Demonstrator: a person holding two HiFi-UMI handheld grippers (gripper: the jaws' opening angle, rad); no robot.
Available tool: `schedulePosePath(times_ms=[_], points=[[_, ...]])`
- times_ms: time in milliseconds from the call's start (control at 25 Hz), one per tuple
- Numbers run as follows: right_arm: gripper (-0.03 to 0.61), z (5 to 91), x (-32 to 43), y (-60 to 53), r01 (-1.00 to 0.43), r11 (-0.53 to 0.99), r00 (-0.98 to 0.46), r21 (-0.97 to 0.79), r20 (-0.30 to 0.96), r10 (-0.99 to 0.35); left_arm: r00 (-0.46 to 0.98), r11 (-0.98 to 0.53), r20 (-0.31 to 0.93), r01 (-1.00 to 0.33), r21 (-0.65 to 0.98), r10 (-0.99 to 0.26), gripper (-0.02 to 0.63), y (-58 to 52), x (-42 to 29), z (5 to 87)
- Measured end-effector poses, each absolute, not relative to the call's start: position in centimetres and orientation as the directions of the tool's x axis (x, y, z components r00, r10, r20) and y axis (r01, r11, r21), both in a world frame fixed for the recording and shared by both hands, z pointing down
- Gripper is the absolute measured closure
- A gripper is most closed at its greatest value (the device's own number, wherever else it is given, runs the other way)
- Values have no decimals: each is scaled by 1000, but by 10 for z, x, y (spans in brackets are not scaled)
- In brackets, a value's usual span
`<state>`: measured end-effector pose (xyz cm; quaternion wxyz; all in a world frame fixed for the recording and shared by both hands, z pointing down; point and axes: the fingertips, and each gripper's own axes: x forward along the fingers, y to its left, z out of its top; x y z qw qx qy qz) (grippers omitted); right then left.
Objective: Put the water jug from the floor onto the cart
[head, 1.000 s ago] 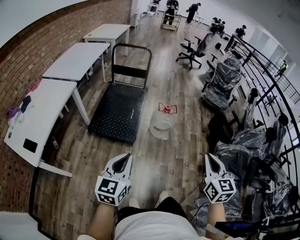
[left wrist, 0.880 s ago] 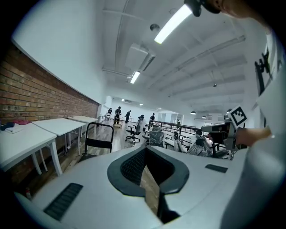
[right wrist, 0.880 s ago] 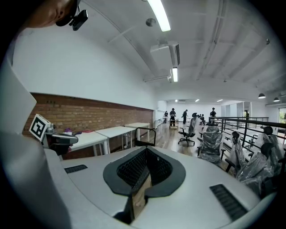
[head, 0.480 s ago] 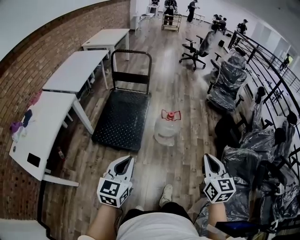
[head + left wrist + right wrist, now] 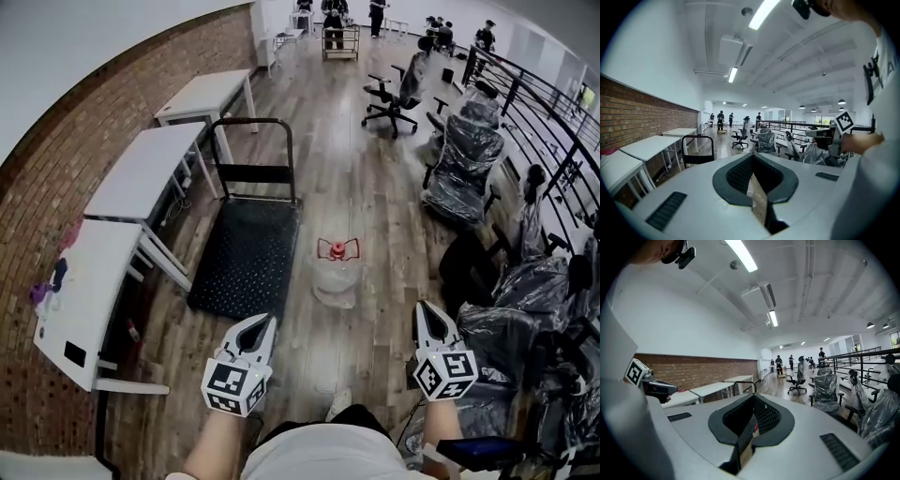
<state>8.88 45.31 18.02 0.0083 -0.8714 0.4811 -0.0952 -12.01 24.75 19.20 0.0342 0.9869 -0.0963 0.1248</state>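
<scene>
The clear water jug (image 5: 336, 278) with a red cap (image 5: 337, 249) stands on the wooden floor, just right of the black flat cart (image 5: 246, 258). The cart's upright handle (image 5: 253, 141) is at its far end. My left gripper (image 5: 264, 324) is low in the head view, short of the cart's near corner, its jaws together and empty. My right gripper (image 5: 423, 309) is to the right of the jug and nearer to me, also shut and empty. Both point ahead. The jug is hidden in both gripper views; the cart handle (image 5: 697, 147) shows in the left one.
White tables (image 5: 155, 169) line the brick wall left of the cart. Plastic-wrapped office chairs (image 5: 464, 159) and a black railing (image 5: 553, 122) run along the right. People stand at the far end of the room (image 5: 337, 19). My shoe (image 5: 339, 405) is on the floor below.
I have walked forward with both grippers. The jug and cart now sit closer to them and lower in the head view. Both grippers stay shut.
</scene>
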Motion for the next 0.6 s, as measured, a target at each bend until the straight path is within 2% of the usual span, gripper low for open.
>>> schedulePosePath(times_ms=[320, 600], points=[[577, 197, 161, 452, -830, -534, 513, -163, 155, -844, 926, -963, 286, -266, 31, -246, 614, 237, -70, 193], [575, 217, 187, 430, -832, -514, 482, -208, 187, -856, 917, -962, 311, -270, 31, -248, 614, 227, -37, 201]])
